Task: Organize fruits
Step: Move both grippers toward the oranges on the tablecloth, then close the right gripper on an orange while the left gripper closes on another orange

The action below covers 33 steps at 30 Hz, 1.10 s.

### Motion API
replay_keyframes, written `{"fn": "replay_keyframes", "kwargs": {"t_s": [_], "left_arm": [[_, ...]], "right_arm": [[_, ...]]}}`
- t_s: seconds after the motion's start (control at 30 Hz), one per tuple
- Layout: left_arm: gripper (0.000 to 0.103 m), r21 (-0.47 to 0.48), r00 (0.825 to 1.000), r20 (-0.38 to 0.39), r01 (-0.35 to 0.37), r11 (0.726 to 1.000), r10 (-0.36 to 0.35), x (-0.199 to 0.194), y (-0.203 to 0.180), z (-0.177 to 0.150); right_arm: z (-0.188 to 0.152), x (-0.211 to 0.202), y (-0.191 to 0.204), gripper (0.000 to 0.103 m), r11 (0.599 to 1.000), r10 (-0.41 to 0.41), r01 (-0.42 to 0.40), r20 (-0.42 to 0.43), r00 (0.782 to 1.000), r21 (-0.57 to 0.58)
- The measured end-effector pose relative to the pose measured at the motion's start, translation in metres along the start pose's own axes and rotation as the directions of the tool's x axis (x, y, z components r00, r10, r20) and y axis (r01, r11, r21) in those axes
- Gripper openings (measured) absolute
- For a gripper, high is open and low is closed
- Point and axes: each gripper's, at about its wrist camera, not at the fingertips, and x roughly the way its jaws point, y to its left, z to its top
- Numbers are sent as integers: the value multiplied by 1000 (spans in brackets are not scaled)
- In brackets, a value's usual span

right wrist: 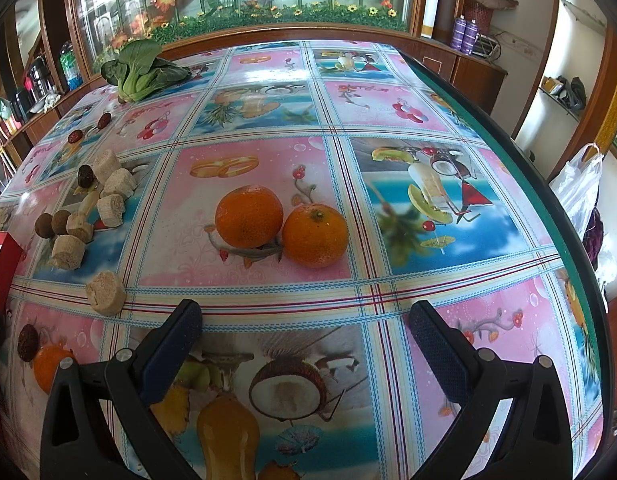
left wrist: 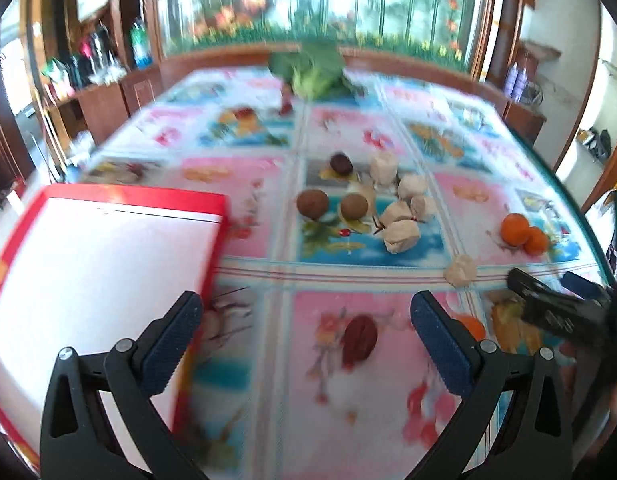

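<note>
Holding both grippers above the worktop (right wrist: 388,292), you have each pair of fingers spread wide and gripping nothing. Your right gripper (right wrist: 304,320) faces two oranges (right wrist: 282,226) that sit touching each other straight ahead of its fingers. To the left of its left finger lie pale cut chunks (right wrist: 104,294), two brown round fruits (right wrist: 52,223) and dark red dates (right wrist: 27,342); a third orange (right wrist: 48,366) lies beside the nearest date. A leafy green vegetable (right wrist: 142,70) lies far ahead to the left. Your left gripper (left wrist: 306,316) has one dark red date (left wrist: 359,339) on the worktop between its fingers. A red-rimmed white tray (left wrist: 136,196) sits just beside its left finger. This view is blurred. The right gripper's black body (left wrist: 556,308) shows at its right edge.
</note>
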Motion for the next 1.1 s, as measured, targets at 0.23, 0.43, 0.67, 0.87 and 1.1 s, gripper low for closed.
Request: {"fn": "replay_keyframes", "kwargs": {"t_s": [0.23, 0.43, 0.67, 0.87, 1.1], "left_arm": [[103, 75, 991, 120, -73, 995, 63, -32, 1, -29], [103, 158, 996, 86, -15, 987, 2, -34, -21, -26], [103, 206, 994, 85, 42, 978, -61, -41, -37, -23], [103, 217, 993, 82, 66, 974, -86, -37, -47, -15], [103, 268, 988, 75, 114, 957, -138, -24, -71, -12]], "right_arm": [[-3, -21, 2, 102, 991, 134, -133, 52, 990, -30], [6, -45, -27, 102, 973, 214, -226, 194, 957, 43], [57, -18, -58, 99, 904, 395, -398, 55, 917, 157], [55, 4, -68, 75, 903, 389, -385, 20, 921, 191], [42, 8, -75, 59, 878, 459, -446, -45, 887, 177]]}}
